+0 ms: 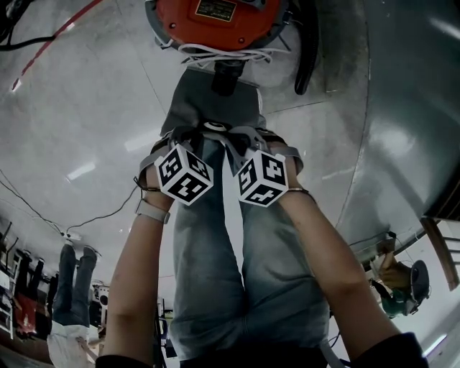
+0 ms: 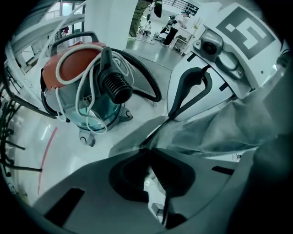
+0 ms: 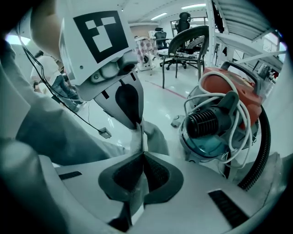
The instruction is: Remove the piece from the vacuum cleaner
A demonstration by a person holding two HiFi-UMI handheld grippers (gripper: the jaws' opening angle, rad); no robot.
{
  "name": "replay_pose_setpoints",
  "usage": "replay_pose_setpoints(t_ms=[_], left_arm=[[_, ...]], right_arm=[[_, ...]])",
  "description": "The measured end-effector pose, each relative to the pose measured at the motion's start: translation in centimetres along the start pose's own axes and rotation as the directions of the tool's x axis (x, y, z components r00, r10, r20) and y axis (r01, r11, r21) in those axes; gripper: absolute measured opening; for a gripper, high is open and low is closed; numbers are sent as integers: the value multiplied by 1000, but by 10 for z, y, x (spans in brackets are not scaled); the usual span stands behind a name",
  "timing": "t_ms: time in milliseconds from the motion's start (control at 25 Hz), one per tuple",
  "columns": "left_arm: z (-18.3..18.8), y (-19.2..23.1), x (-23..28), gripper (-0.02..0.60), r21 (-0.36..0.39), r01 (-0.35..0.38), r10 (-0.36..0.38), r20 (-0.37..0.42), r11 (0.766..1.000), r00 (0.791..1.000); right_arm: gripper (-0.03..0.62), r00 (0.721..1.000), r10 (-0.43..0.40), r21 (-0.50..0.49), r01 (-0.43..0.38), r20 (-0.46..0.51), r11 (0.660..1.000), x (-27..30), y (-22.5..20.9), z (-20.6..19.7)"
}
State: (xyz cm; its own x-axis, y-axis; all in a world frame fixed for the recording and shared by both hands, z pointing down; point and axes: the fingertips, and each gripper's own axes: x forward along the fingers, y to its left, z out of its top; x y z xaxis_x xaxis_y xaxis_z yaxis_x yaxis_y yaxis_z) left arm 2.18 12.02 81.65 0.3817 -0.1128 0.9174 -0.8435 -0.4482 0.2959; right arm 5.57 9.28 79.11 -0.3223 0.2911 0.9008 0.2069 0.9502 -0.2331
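Grey cloth piece (image 1: 201, 104) is pinched in narrow left claw (image 2: 149, 153) and right claw (image 3: 143, 155). It appears already freed from vacuum cleaner (image 1: 215, 18); only setting-down judged left.

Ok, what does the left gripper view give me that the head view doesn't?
Only the left gripper view: the vacuum cleaner's clear tank, and the left tool shut on the grey fabric. Only the head view: the person's forearms, jeans, and both marker cubes side by side. Both: the vacuum's orange top, white cord, the fabric, and the right tool.
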Motion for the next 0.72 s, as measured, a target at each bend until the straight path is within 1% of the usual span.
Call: replay_pose_setpoints(t_ms=[160,280,560,720], left_arm=[[-1,0,-12,34,-41,5,-4,29,999,1000],[4,2,-31,34,-73,9,-6,48,997,999],[28,6,-106,34,-91,22,-14,90,996,996],[42,10,-153,34,-98,-9,20,114,995,993]], right_arm=[[32,1000,1,-4,-1,3,1000,-8,2,10],[32,1000,0,1,-1,14,1000,-23,0,24],[32,999,-7,13,6,35,1000,-85,2,71],[32,998,-29,-12,30,48,999,-123,-1,101]])
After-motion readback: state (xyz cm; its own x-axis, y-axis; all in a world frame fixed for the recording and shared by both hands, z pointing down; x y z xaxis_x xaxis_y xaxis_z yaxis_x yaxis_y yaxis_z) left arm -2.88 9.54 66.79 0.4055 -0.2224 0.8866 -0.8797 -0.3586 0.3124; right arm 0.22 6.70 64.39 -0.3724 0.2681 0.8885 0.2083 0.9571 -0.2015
